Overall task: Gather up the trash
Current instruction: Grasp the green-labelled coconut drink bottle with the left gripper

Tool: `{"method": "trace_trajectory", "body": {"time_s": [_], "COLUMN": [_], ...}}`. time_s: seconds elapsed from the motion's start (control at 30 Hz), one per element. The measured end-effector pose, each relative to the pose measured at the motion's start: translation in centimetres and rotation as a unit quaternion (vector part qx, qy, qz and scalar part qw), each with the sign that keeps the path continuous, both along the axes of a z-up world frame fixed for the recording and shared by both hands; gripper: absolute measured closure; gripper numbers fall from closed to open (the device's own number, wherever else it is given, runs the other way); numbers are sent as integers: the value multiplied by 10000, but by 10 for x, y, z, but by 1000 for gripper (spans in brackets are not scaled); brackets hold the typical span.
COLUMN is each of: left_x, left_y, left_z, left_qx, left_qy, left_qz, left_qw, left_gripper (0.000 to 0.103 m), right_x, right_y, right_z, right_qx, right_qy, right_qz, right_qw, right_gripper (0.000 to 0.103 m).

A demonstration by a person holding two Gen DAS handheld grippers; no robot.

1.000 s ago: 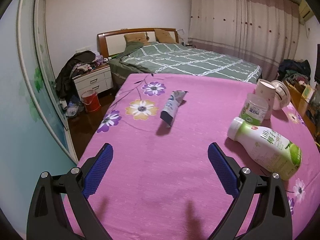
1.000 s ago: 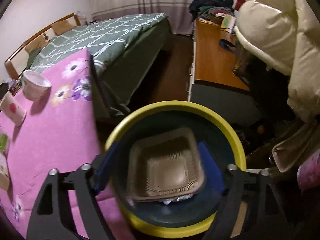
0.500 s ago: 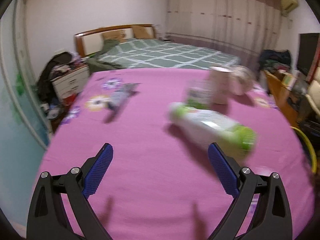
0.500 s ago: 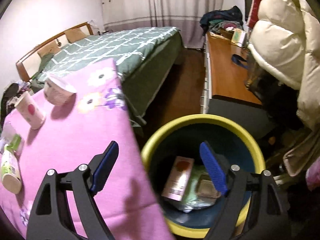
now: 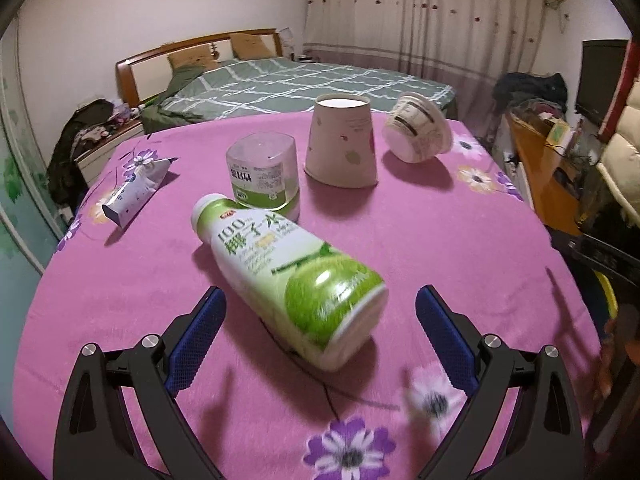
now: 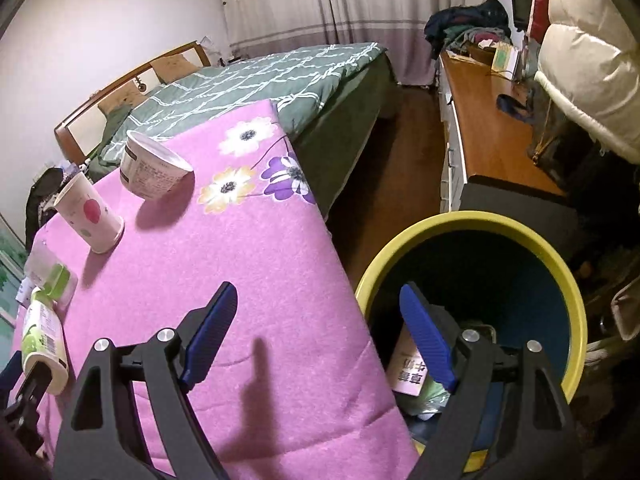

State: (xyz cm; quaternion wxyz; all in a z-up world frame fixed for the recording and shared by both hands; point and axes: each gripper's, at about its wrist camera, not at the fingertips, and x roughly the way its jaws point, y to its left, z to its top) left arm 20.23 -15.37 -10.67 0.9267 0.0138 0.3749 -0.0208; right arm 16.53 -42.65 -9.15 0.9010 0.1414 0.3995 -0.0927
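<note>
Here, bottle labelled "100%"

The fallen green-and-white bottle reads "100%" and what looks like "椰子水"; other labels are too blurred.

My left gripper and right gripper both have black arms with blue ribbed pads, and under them lies a pink tablecloth printed with purple, yellow and white flowers. On it I see a white bottle with green labelling and dark lettering, a clear tub with a green band, a pale pink paper cup with faint leaf spots, a cream bowl with dark print and a white-and-blue wrapper. The bin has a yellow rim and dark blue inside, and the bed is green with a white grid.
</note>
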Motion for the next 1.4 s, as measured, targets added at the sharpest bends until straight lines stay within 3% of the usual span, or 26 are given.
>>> {"method": "trace_trajectory", "body": {"time_s": [0.23, 0.4, 0.53, 0.67, 0.87, 1.1, 1.27, 1.4], "left_x": [13, -3, -15, -17, -16, -3, -10, -19], "left_y": [27, 82, 110, 113, 103, 98, 94, 99], "left_z": [-6, -3, -6, -12, -8, -13, -2, 24], "left_qx": [12, -25, -237, -338, -180, -39, 231, 241], "left_qy": [239, 331, 333, 326, 103, 326, 132, -174], "left_qz": [329, 647, 583, 508, 441, 430, 245, 141], "left_qw": [9992, 9974, 9975, 9976, 9988, 9985, 9993, 9995], "left_gripper": [9, 9, 9, 9, 9, 49, 49, 50], "right_x": [1, 1, 2, 1, 3, 2, 2, 2], "right_y": [-4, -6, -6, -6, -4, -7, -9, -8], "right_z": [-5, -5, -4, -4, -4, -6, -7, -7], "right_qx": [220, 253, 234, 219, 225, 379, 439, 438], "right_qy": [29, 22, 24, -2, 31, 38, 28, 29], "right_qz": [-5, 2, 20, -1, 36, 76, 89, 95], "right_qw": [9998, 9997, 9997, 9998, 9997, 9992, 9990, 9990], "right_gripper": [24, 24, 24, 24, 24, 24, 24, 24]}}
